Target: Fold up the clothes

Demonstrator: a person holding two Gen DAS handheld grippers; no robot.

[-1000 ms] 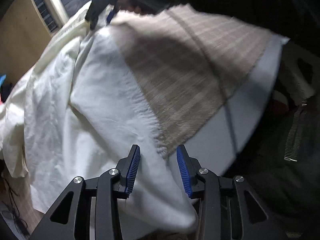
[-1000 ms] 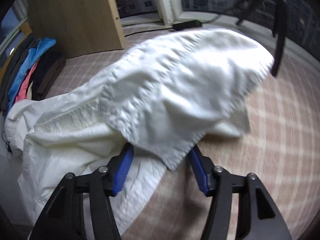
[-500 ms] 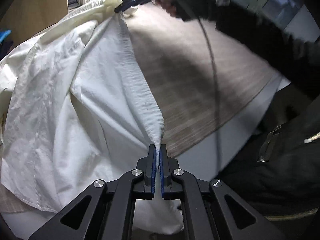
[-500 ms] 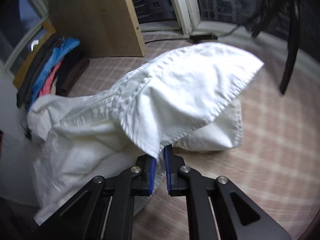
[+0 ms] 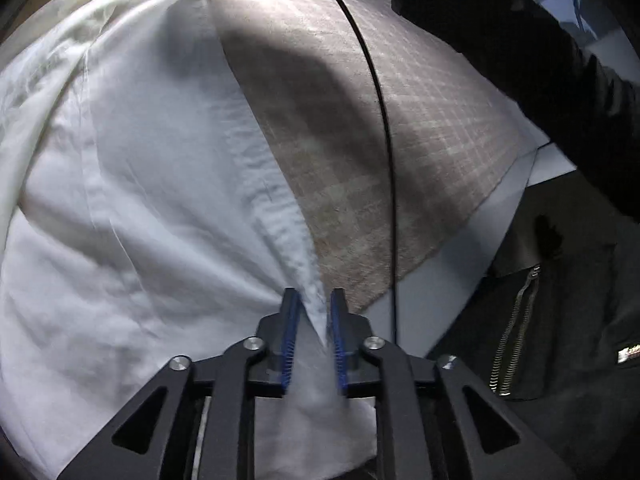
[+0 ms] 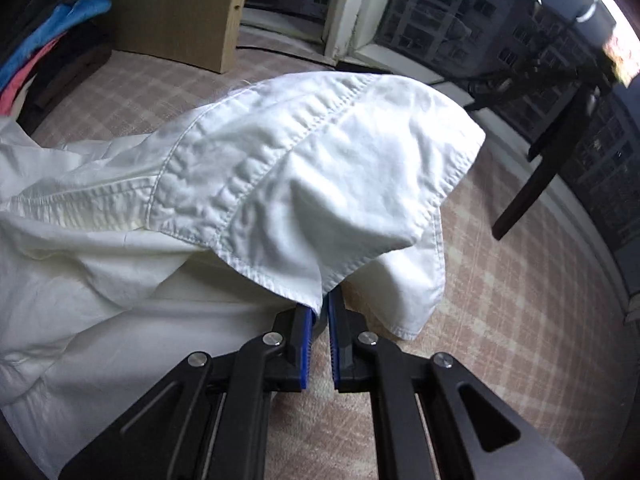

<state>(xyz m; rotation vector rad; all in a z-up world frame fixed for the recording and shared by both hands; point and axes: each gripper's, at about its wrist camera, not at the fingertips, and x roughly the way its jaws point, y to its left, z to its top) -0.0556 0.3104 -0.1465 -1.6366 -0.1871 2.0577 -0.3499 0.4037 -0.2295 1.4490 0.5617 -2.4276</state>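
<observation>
Shirt [image 5: 152, 184] white, slightly cream along upper folds. Blanket [image 5: 400, 128] beige-pink plaid with pale grid lines. Gripper pads [image 5: 289, 340] blue, frames black. Sleeve [image 5: 520, 52] and jacket [image 5: 560, 300] black, silver zipper [image 5: 516, 320]. Stacked clothes [image 6: 48, 32] blue, pink, black. Board [image 6: 168, 8] tan wood.

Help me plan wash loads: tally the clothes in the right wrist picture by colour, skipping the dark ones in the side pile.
White: 1, the shirt
Blue: 1, the blue cloth in the side pile
Pink: 1, the pink cloth under it
Total: 3
</observation>
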